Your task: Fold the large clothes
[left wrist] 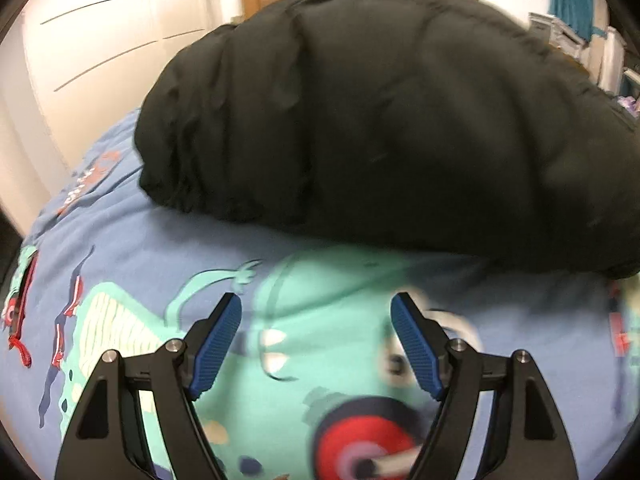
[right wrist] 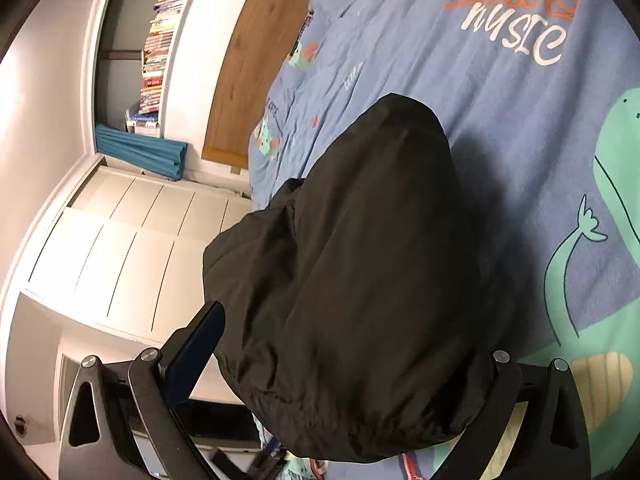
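A bulky black padded jacket (left wrist: 380,120) lies bunched on a blue bedspread (left wrist: 132,240) with a green cartoon print. My left gripper (left wrist: 316,320) is open and empty, just above the bedspread in front of the jacket's near edge. In the right wrist view the jacket (right wrist: 360,280) fills the space between the jaws of my right gripper (right wrist: 344,360). The jaws stand wide apart around the jacket's gathered hem. One blue pad (right wrist: 196,356) shows at the left; the other is hidden behind the fabric.
The bedspread (right wrist: 500,120) stretches beyond the jacket, with lettering on it. White cupboard doors (right wrist: 120,248), a wooden headboard (right wrist: 248,64) and a bookshelf (right wrist: 160,40) stand past the bed's edge. White cupboards (left wrist: 100,40) also show in the left wrist view.
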The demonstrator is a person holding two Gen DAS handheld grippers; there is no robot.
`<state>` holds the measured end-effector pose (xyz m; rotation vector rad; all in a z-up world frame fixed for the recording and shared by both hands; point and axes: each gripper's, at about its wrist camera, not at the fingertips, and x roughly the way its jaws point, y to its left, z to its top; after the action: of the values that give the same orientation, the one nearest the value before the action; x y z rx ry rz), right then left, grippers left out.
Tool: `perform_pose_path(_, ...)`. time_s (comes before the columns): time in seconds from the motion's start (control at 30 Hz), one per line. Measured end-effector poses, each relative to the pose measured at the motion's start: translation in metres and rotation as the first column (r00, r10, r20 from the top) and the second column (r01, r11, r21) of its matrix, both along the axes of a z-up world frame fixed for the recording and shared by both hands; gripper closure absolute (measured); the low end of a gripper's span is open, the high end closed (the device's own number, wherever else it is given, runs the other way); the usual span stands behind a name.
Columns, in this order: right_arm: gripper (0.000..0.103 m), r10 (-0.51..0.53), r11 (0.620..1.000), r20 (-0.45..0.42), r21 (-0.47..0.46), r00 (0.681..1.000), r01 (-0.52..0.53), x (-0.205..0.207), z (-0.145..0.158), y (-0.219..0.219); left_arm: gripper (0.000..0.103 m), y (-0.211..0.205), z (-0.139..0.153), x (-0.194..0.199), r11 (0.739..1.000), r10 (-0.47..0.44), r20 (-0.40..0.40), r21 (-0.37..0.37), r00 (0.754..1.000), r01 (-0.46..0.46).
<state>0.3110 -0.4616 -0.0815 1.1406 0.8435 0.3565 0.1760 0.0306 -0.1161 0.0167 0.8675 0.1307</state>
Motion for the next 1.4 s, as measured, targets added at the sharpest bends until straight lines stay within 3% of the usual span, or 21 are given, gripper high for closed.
perform_pose_path(0.1,0.004,-0.006,0.996,-0.005,-0.087,1.0,0.006,0.009,0.014,0.011,0.027,0.016,-0.025,0.015,0.997,0.015,-0.006,-0.075,1.0,-0.015)
perform_pose_path(0.2,0.004,0.0,0.976,-0.013,-0.22,1.0,-0.003,0.017,0.036,0.024,0.02,0.017,-0.037,0.02,0.998,0.0,0.058,-0.061,0.998,0.004)
perform_pose_path(0.33,0.004,0.016,0.953,-0.003,-0.302,1.0,-0.016,0.022,0.055,0.041,0.016,0.017,-0.039,0.018,0.999,0.003,0.055,-0.053,0.998,0.0)
perform_pose_path(0.7,0.004,0.08,0.98,0.014,-0.186,0.997,-0.076,0.027,0.044,0.033,0.012,0.023,-0.047,0.022,0.998,0.016,0.049,-0.062,0.999,-0.013)
perform_pose_path(1.2,0.004,0.256,0.941,0.031,-0.238,0.966,-0.242,0.035,0.049,0.048,0.011,0.026,-0.047,0.023,0.998,0.016,0.048,-0.065,0.999,-0.013)
perform_pose_path(1.33,0.004,0.297,0.916,-0.002,-0.281,0.955,-0.285,0.035,0.033,0.053,0.011,0.025,-0.047,0.023,0.998,0.016,0.048,-0.065,0.999,-0.013)
perform_pose_path(1.4,0.004,0.331,0.922,0.007,-0.213,0.943,-0.322,0.035,0.017,0.059,0.011,0.025,-0.047,0.023,0.998,0.016,0.047,-0.065,0.999,-0.013)
